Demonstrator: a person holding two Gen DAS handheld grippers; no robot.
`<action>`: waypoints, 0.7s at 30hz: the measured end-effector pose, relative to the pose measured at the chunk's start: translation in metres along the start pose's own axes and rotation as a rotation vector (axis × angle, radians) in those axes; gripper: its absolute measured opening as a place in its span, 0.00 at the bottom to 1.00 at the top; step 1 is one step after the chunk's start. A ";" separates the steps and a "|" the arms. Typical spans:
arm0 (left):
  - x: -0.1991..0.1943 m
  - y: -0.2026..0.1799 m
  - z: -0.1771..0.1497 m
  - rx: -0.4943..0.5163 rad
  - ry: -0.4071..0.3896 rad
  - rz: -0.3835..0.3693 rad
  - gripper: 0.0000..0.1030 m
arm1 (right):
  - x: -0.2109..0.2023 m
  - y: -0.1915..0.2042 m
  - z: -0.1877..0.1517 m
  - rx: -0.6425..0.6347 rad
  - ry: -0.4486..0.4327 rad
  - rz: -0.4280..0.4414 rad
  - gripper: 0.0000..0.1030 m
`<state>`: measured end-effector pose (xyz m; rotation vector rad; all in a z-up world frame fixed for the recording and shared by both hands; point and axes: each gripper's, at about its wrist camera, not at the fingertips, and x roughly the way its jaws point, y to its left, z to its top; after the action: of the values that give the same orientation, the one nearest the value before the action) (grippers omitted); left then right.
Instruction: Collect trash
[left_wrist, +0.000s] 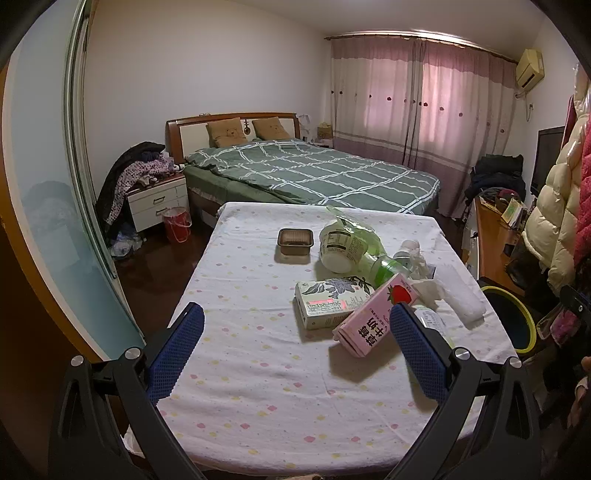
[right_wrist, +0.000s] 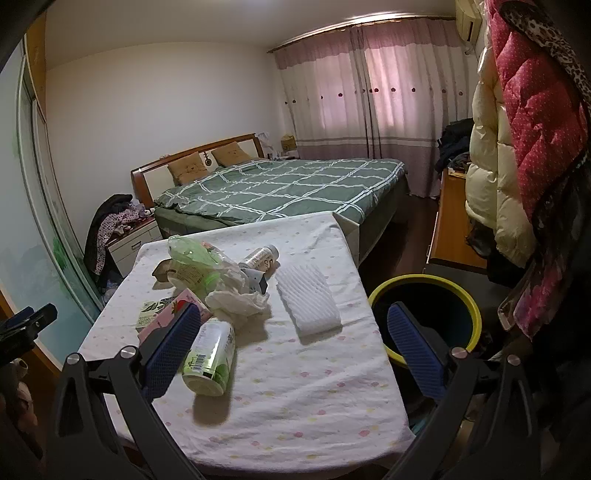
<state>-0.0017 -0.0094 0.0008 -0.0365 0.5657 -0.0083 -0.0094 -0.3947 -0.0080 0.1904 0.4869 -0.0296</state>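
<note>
— On the table (left_wrist: 258, 387), what trash is there?

— A pink carton (left_wrist: 373, 317) with a strawberry picture and Chinese characters, leaning on a pale box (left_wrist: 328, 302) with a grey flower print and green characters. Beyond them lie a white tub (left_wrist: 340, 247) on its side with a printed nutrition panel, a green bottle (left_wrist: 384, 267), and a small brown tray (left_wrist: 295, 240) standing apart to the left.

— Anything nearer the right hand?

— A green-and-white can (right_wrist: 210, 360) lying flat, barcode up; the rest of its label is too blurred to read. Behind it are crumpled tissue (right_wrist: 236, 302), a small white bottle (right_wrist: 260, 256), and a folded white cloth (right_wrist: 308, 299).

— And the grippers?

— The left gripper (left_wrist: 295, 354) is spread wide, gripping nothing; its right pad sits just in front of the pink carton. The right gripper (right_wrist: 293, 347) is likewise spread wide and empty, its left pad beside the can, though I cannot tell if they touch.

— Where is the bin?

— A dark bin (right_wrist: 424, 295) with a yellow-green rim stands on the floor by the table's right edge. Its inside looks dark; I cannot make out contents.
</note>
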 end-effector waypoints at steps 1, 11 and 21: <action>0.001 0.000 0.000 0.002 0.001 0.000 0.96 | 0.001 0.001 0.001 0.000 0.001 0.001 0.94; 0.003 -0.002 0.001 0.005 0.010 -0.010 0.96 | 0.004 0.009 0.003 -0.002 0.003 0.004 0.94; 0.010 0.003 -0.003 -0.006 0.023 -0.019 0.96 | 0.006 0.016 0.001 -0.019 0.007 0.007 0.94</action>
<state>0.0048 -0.0062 -0.0070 -0.0477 0.5884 -0.0250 -0.0024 -0.3791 -0.0071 0.1740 0.4932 -0.0176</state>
